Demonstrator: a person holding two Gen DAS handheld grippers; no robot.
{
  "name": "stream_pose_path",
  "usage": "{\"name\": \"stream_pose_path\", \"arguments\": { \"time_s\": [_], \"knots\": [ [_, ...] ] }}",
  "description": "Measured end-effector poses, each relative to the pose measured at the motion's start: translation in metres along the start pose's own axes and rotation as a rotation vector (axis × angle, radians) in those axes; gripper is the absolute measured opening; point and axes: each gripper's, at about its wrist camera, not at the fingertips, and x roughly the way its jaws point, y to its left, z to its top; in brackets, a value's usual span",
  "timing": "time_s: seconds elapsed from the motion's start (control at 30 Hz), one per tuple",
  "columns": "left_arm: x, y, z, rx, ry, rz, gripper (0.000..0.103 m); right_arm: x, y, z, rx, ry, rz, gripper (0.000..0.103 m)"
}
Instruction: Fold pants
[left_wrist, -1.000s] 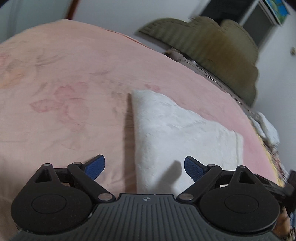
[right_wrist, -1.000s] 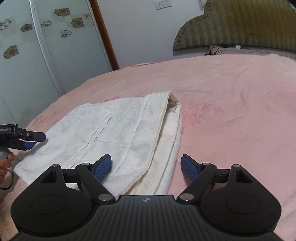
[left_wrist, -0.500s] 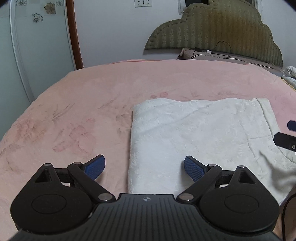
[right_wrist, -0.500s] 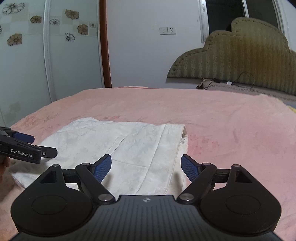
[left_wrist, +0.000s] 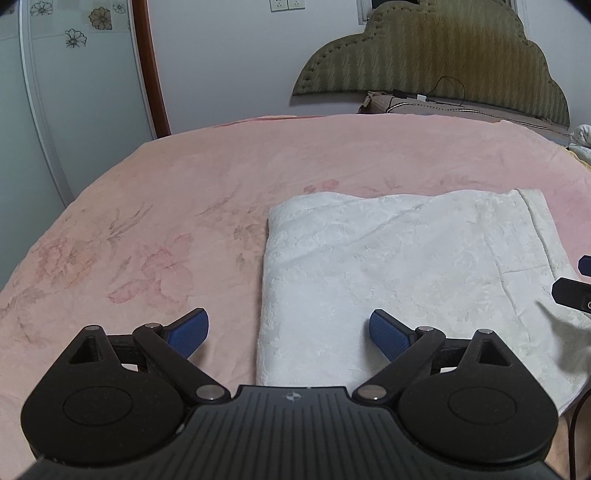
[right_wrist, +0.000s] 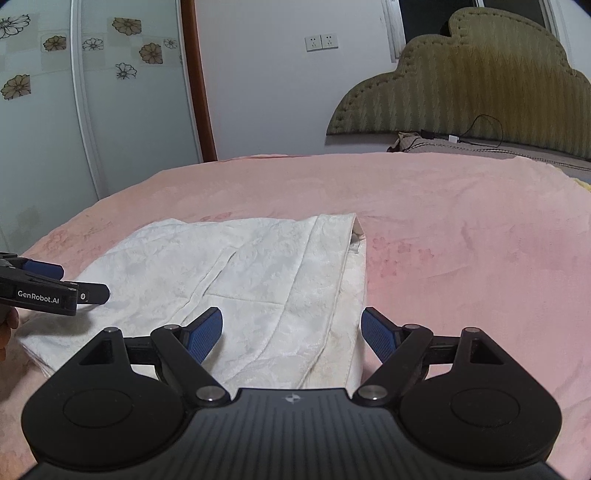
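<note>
White pants (left_wrist: 399, 266) lie folded into a flat rectangle on the pink bed; they also show in the right wrist view (right_wrist: 258, 280). My left gripper (left_wrist: 290, 334) is open and empty, held over the near left edge of the pants. My right gripper (right_wrist: 291, 334) is open and empty over the near right edge, where the waistband layers stack. The left gripper's fingers (right_wrist: 55, 286) show at the left of the right wrist view. The right gripper's tip (left_wrist: 576, 291) shows at the right edge of the left wrist view.
The pink floral blanket (left_wrist: 184, 206) covers the bed. An olive padded headboard (left_wrist: 443, 55) stands at the back with a cable and pillow (left_wrist: 406, 105). A frosted flower-patterned door (right_wrist: 74, 110) is at the left.
Both grippers have pulled back and levelled out, so the room's far wall now shows. The pants lie as before. Both stay open.
</note>
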Motion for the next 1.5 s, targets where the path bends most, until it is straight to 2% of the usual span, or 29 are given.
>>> {"name": "stream_pose_path", "arguments": {
  "time_s": [0.1, 0.2, 0.33, 0.4, 0.63, 0.73, 0.8, 0.83, 0.93, 0.97, 1.03, 1.07, 1.1, 1.13, 1.23, 1.4, 1.5],
  "knots": [
    [0.001, 0.004, 0.000, -0.007, -0.001, -0.021, 0.096, 0.005, -0.008, -0.001, 0.036, 0.037, 0.026, 0.083],
    [0.006, 0.021, 0.002, -0.064, 0.033, -0.093, 0.096, 0.010, -0.025, -0.001, 0.083, 0.077, 0.102, 0.084],
    [0.024, 0.059, 0.002, -0.214, 0.123, -0.247, 0.095, 0.021, -0.061, 0.001, 0.201, 0.136, 0.238, 0.084],
    [0.035, 0.077, 0.000, -0.294, 0.167, -0.323, 0.091, 0.026, -0.078, 0.001, 0.249, 0.156, 0.314, 0.084],
    [0.060, 0.108, 0.000, -0.392, 0.167, -0.587, 0.097, 0.053, -0.106, 0.006, 0.332, 0.212, 0.557, 0.086],
    [0.070, 0.106, 0.000, -0.411, 0.166, -0.682, 0.097, 0.065, -0.104, 0.011, 0.335, 0.213, 0.597, 0.086],
    [0.076, 0.098, 0.001, -0.404, 0.162, -0.720, 0.097, 0.072, -0.098, 0.014, 0.319, 0.214, 0.605, 0.085],
    [0.078, 0.093, 0.002, -0.398, 0.161, -0.730, 0.097, 0.075, -0.094, 0.016, 0.303, 0.215, 0.597, 0.079],
    [0.085, 0.079, 0.008, -0.383, 0.173, -0.744, 0.092, 0.082, -0.088, 0.017, 0.285, 0.220, 0.545, 0.046],
    [0.086, 0.074, 0.010, -0.373, 0.174, -0.732, 0.089, 0.081, -0.087, 0.015, 0.289, 0.215, 0.544, 0.044],
    [0.087, 0.068, 0.012, -0.346, 0.188, -0.703, 0.063, 0.074, -0.083, 0.013, 0.264, 0.203, 0.522, 0.040],
    [0.086, 0.066, 0.012, -0.328, 0.184, -0.666, 0.057, 0.069, -0.078, 0.013, 0.244, 0.194, 0.510, 0.036],
    [0.084, 0.065, 0.010, -0.308, 0.176, -0.637, 0.042, 0.065, -0.073, 0.013, 0.224, 0.180, 0.499, 0.035],
    [0.082, 0.066, 0.011, -0.299, 0.162, -0.628, 0.031, 0.060, -0.069, 0.014, 0.205, 0.168, 0.489, 0.032],
    [0.069, 0.069, 0.010, -0.288, 0.103, -0.601, 0.013, 0.049, -0.055, 0.019, 0.136, 0.127, 0.460, 0.027],
    [0.037, 0.059, 0.021, -0.167, -0.057, -0.530, 0.010, 0.040, -0.035, 0.043, 0.005, 0.061, 0.434, 0.026],
    [0.027, 0.056, 0.034, -0.110, -0.153, -0.457, 0.010, 0.053, -0.027, 0.063, -0.033, 0.026, 0.434, 0.025]
  ]
}}
